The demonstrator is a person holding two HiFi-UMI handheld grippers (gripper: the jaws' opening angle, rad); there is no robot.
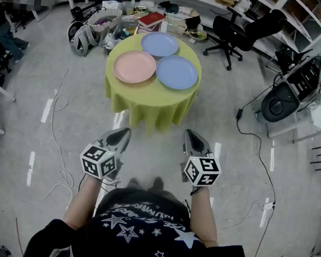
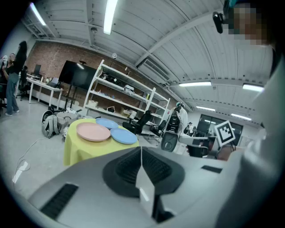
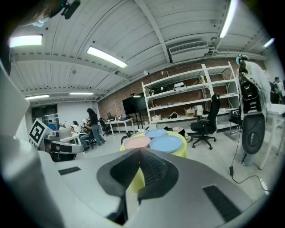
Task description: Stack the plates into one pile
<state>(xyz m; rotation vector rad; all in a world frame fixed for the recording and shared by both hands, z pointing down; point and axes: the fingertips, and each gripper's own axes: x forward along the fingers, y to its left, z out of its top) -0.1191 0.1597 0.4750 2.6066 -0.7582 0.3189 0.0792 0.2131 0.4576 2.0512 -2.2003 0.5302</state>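
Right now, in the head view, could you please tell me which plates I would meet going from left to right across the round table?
pink plate → far blue plate → near blue plate

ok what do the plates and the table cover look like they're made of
Pink plate, far blue plate, near blue plate: likely plastic or melamine, matte; flat pastel colour, no glare, thin rims.
Table cover: cloth, matte; it hangs off the round top in soft folds.
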